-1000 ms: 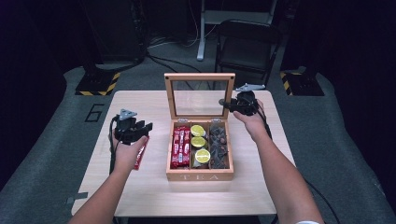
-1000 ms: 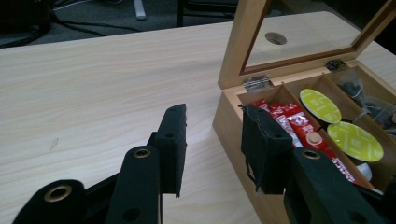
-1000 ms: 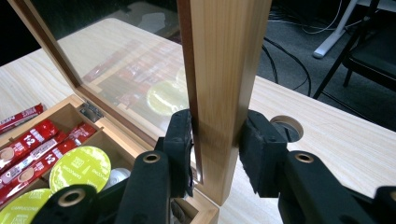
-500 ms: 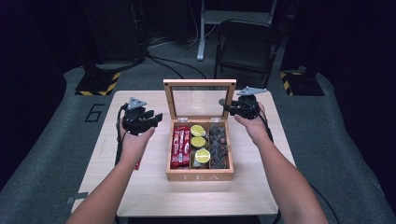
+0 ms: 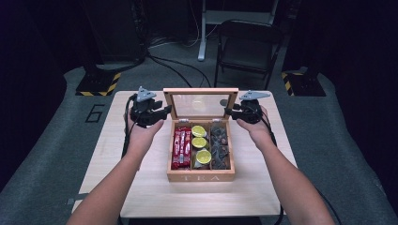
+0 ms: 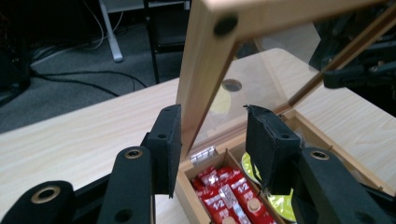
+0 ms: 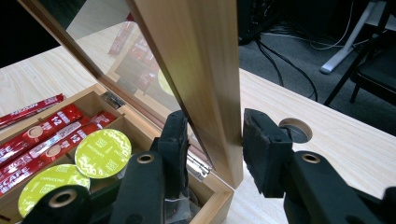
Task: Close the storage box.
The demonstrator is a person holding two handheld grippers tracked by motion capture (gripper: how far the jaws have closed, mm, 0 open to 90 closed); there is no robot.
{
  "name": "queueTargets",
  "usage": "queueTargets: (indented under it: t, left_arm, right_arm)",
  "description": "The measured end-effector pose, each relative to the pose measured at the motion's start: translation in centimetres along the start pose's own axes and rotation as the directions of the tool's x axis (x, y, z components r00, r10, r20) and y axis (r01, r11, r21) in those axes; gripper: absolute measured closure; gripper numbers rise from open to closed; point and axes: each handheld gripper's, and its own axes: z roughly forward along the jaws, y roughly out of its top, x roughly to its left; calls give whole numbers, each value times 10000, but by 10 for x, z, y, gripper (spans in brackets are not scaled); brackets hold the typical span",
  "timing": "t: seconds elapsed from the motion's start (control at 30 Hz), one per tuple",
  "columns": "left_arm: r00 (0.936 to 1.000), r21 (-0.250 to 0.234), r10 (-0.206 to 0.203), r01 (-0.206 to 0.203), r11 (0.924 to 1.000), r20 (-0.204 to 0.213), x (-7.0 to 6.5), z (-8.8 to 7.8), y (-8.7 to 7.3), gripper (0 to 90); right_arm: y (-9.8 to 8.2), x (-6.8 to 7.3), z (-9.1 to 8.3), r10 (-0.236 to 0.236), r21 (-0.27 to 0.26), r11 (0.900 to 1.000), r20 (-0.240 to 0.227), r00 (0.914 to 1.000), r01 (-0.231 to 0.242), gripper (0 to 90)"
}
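The upright lid (image 5: 201, 104) was straddled at each side edge by a claw, right claw (image 7: 212, 140) grasping it loosely, left claw (image 6: 212, 135) released around it.

The wooden box (image 5: 201, 177) carries the word "TEA" on its front wall. The red packets (image 6: 227, 196) inside it show "1/2". One green round pod (image 7: 49, 189) reads "CAPPUCCINO"; the print on the other pods is too small to read. The grey floor mat (image 5: 96, 113) bears a large "6".
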Motion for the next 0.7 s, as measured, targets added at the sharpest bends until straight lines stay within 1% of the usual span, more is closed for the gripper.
queueTargets:
  t: [0.07, 0.13, 0.23, 0.33, 0.4, 0.43, 0.47, 0.53, 0.63, 0.7]
  left_arm:
    - [9999, -26, 135, -134, 9999, 51, -3, -1, 4, 577]
    - [9994, -61, 336, -337, 9994, -125, -6, -1, 5, 578]
    - [9996, -169, 274, -275, 9995, -87, -5, -2, 6, 579]
    - [9994, -266, 318, -321, 9991, -103, -6, -3, 6, 591]
    - [9992, -242, 371, -374, 9990, -119, -7, -2, 6, 595]
    - [9993, -259, 343, -347, 9991, -140, -7, -2, 6, 598]
    - [9994, -243, 300, -303, 9992, -145, -7, -2, 6, 610]
    - [9989, -161, 423, -426, 9990, -191, -8, -3, 5, 618]
    - [9986, -284, 478, -484, 9984, -225, -10, -5, 1, 625]
    - [9986, -298, 495, -501, 9983, -202, -11, -6, -2, 626]
  right_arm:
    - [-1, 0, -1, -76, -51, 10000, -6, 10000, 76, 605]
    - [-2, 1, -1, -102, -53, 9999, -12, 9999, 102, 604]
    - [-3, 2, -2, -180, -104, 9998, -70, 9998, 179, 600]
    - [-5, 3, -4, -170, -121, 9998, -87, 9998, 169, 596]
    - [-6, 4, -4, -174, -137, 9998, -90, 9998, 172, 593]
    - [-6, 3, -4, -278, -165, 9995, -124, 9995, 276, 592]
    - [-6, 4, -5, -245, -155, 9996, -128, 9996, 243, 591]
    - [-7, 5, -5, -269, -164, 9995, -114, 9996, 267, 590]
    - [-9, 5, -6, -351, -231, 9991, -143, 9993, 348, 585]
    - [-10, 6, -7, -254, -243, 9994, -192, 9995, 249, 578]
